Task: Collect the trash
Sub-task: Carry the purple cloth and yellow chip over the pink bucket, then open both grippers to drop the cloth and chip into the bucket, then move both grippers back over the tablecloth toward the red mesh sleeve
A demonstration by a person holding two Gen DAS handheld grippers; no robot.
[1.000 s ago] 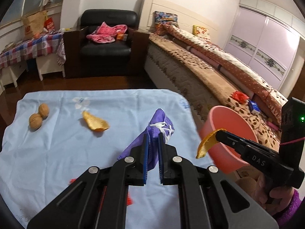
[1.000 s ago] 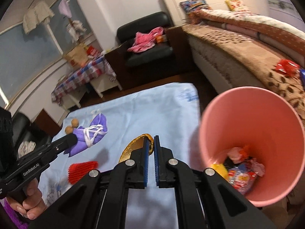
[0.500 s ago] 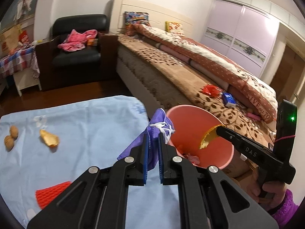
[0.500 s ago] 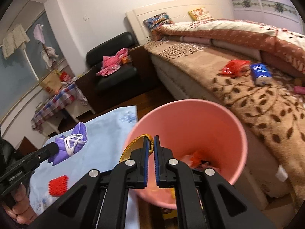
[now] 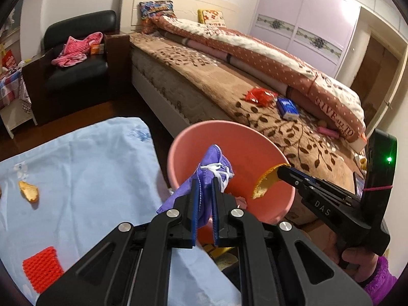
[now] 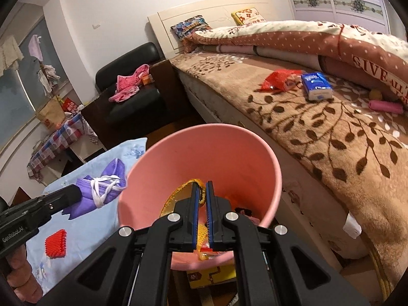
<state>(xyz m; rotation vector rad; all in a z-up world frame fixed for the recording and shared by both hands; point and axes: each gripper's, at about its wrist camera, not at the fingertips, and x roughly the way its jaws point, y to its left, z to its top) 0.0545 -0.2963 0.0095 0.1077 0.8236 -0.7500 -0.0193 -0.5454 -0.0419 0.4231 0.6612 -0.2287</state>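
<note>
My left gripper (image 5: 205, 182) is shut on a purple face mask (image 5: 213, 163) with white ear loops, held just over the near rim of the pink bucket (image 5: 178, 148). The same mask (image 6: 102, 186) and left gripper (image 6: 76, 193) show at the bucket's left edge in the right wrist view. My right gripper (image 6: 201, 187) is shut on an orange peel (image 6: 178, 193) above the open mouth of the pink bucket (image 6: 255, 153), which holds several wrappers. The right gripper (image 5: 280, 172) and its peel (image 5: 267, 181) hang over the bucket's right side.
A light blue cloth (image 5: 89, 165) covers the table, with another orange peel (image 5: 29, 191) and a red knitted square (image 5: 42, 265) on it. Behind the bucket runs a bed (image 5: 229, 81) with a red wrapper (image 5: 260, 97) and a blue tissue pack (image 5: 288, 108). A black armchair (image 5: 76, 58) stands further back.
Both grippers have swung from above the table cloth to the pink bucket, carrying the mask and the peel. The bucket now sits directly under them. Both stayed shut.
</note>
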